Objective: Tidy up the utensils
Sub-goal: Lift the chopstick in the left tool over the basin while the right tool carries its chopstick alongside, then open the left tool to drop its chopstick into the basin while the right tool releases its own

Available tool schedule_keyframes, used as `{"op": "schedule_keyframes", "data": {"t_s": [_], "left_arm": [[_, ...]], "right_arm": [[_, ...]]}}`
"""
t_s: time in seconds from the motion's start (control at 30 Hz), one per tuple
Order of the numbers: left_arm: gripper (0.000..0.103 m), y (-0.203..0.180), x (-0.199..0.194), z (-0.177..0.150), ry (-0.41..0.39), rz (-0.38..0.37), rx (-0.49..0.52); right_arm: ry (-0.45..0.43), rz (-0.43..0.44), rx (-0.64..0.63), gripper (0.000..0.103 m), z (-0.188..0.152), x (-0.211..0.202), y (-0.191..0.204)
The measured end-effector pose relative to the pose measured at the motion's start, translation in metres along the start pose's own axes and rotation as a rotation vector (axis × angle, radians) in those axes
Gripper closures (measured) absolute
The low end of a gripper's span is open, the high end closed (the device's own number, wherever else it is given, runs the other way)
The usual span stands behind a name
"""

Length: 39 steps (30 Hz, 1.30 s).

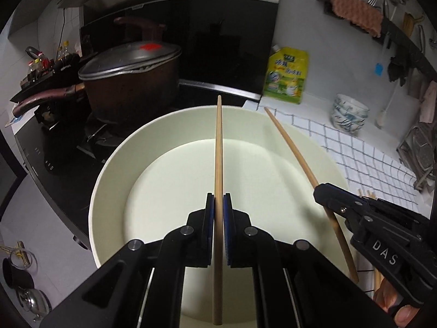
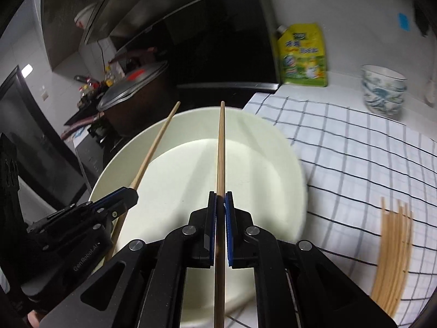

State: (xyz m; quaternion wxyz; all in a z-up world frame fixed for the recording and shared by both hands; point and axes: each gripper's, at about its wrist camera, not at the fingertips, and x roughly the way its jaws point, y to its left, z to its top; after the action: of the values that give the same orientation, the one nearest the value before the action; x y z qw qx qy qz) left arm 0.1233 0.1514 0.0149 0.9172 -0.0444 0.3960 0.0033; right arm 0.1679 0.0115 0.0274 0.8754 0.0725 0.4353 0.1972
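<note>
My left gripper (image 1: 218, 199) is shut on a wooden chopstick (image 1: 218, 147) that points forward over a large pale green plate (image 1: 114, 169). My right gripper (image 2: 220, 198) is shut on a second wooden chopstick (image 2: 220, 147), also held over the plate (image 2: 284, 164). Each gripper shows in the other's view: the right one (image 1: 325, 191) with its chopstick (image 1: 292, 150), the left one (image 2: 128, 194) with its chopstick (image 2: 158, 142). Several more chopsticks (image 2: 393, 248) lie in a loose bundle on the checked cloth to the right.
A checked white cloth (image 2: 355, 142) covers the counter. A brown lidded pot (image 1: 131, 73) sits on the black stove to the left. A yellow detergent pouch (image 1: 286, 75) and stacked patterned bowls (image 1: 349, 114) stand at the back. A sink rack (image 1: 420, 147) is at far right.
</note>
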Motion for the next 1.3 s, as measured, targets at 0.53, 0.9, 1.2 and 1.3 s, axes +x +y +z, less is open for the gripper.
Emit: {"op": "schedule_keyframes", "data": {"t_s": [0.53, 0.9, 1.2, 1.3], "left_arm": [[0.053, 0.031, 0.019, -0.01, 0.032, 0.014, -0.062], [0.034, 0.034, -0.005, -0.016, -0.002, 0.025, -0.073], [0.026, 0.024, -0.026, -0.033, -0.025, 0.046, -0.058], [0.023, 0.018, -0.032, -0.041, -0.024, 0.038, -0.051]], "right_arm": [[0.053, -0.068, -0.028, 0.078, -0.004, 0.029, 0.01], [0.002, -0.077, -0.029, 0.073, -0.013, 0.004, 0.013], [-0.051, -0.113, -0.029, 0.064, -0.029, -0.025, 0.013], [-0.076, -0.139, -0.026, 0.062, -0.032, -0.038, 0.009]]}}
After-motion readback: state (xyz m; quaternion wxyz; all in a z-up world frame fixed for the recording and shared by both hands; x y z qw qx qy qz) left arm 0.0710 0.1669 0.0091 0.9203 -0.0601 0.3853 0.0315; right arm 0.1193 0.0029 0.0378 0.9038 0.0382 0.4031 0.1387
